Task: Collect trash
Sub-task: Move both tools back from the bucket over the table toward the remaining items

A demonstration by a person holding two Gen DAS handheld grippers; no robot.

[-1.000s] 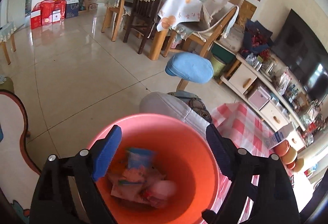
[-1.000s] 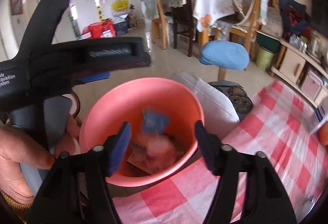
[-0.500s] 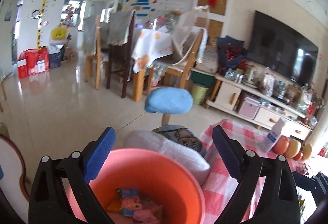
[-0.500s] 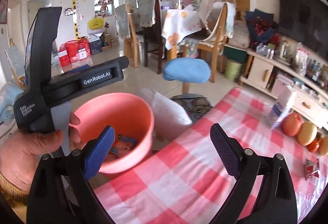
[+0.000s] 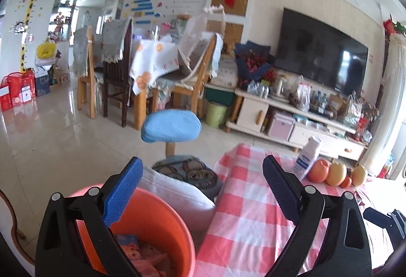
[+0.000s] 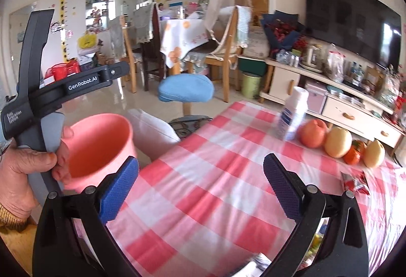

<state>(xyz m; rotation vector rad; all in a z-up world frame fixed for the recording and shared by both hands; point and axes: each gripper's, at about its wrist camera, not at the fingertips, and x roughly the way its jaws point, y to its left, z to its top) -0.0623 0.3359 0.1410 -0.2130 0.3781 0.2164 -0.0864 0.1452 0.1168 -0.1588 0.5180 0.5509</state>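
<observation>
An orange-pink plastic bin (image 5: 162, 231) sits low beside the table's left edge, with wrappers (image 5: 142, 254) inside. It also shows in the right wrist view (image 6: 99, 145). My left gripper (image 5: 200, 188) is open and empty above the bin's right rim. My right gripper (image 6: 200, 185) is open and empty over the red-and-white checked tablecloth (image 6: 215, 175). A red wrapper (image 6: 355, 183) lies on the cloth at the right. The left gripper's body (image 6: 50, 89), held in a hand, shows at the left of the right wrist view.
A white bottle (image 6: 291, 117) and several fruits (image 6: 337, 142) stand at the table's far side. A white cushion (image 5: 177, 195) and a blue stool (image 5: 172, 127) are beyond the bin. A TV cabinet (image 5: 304, 124) and dining chairs (image 5: 114, 74) lie further off.
Both grippers have lifted and swung right, from over the bin toward the table. The right gripper's fingers have opened wider. The bin has dropped to the lower left of both views.
</observation>
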